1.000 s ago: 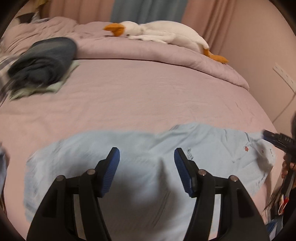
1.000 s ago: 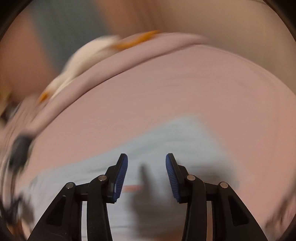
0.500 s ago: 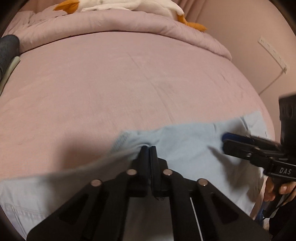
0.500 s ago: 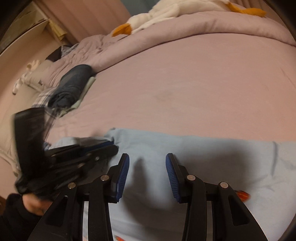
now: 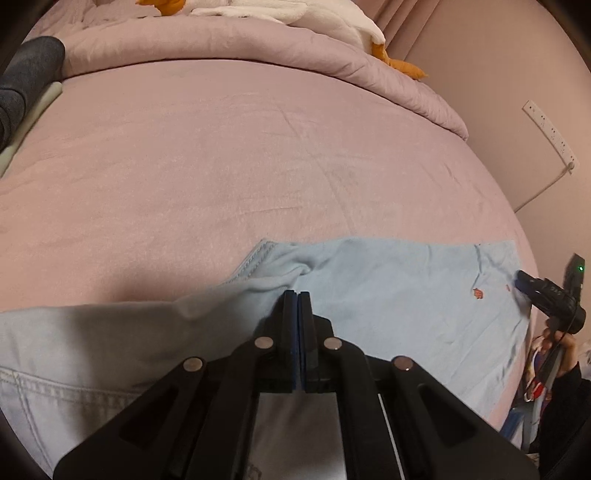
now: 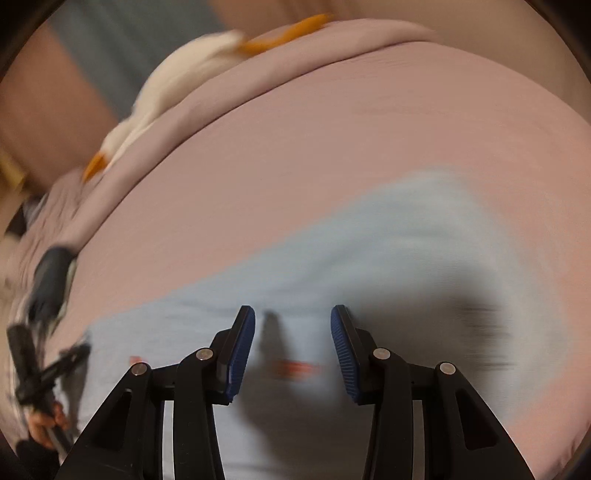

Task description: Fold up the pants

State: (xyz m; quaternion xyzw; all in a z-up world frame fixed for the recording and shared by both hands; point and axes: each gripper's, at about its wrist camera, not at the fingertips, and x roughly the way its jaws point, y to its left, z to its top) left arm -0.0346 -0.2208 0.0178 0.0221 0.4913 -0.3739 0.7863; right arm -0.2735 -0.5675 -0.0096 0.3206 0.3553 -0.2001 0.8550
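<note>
The light blue denim pants [image 5: 388, 295] lie spread across the near part of a bed covered by a pink sheet [image 5: 240, 166].

The left wrist view is sharp. The left tongs [image 5: 297, 295] are pressed fully together, and a ridge of the pants' fabric bunches up right at their tips, so they seem to pinch that fold. Only this view shows the stitched hem, a small orange mark on the cloth, a wall power strip [image 5: 550, 133], and the right tongs [image 5: 524, 284] at the pants' right edge, held by a hand [image 5: 557, 343].

The right wrist view is smeared by motion. The right tongs [image 6: 293, 334] stand partly open with nothing between the blue pads [image 6: 242, 347], above the pants [image 6: 351, 258].

A white plush goose [image 5: 295, 14] lies on the rolled comforter [image 5: 240, 48]; folded dark clothes [image 5: 26, 77] sit at the left.
</note>
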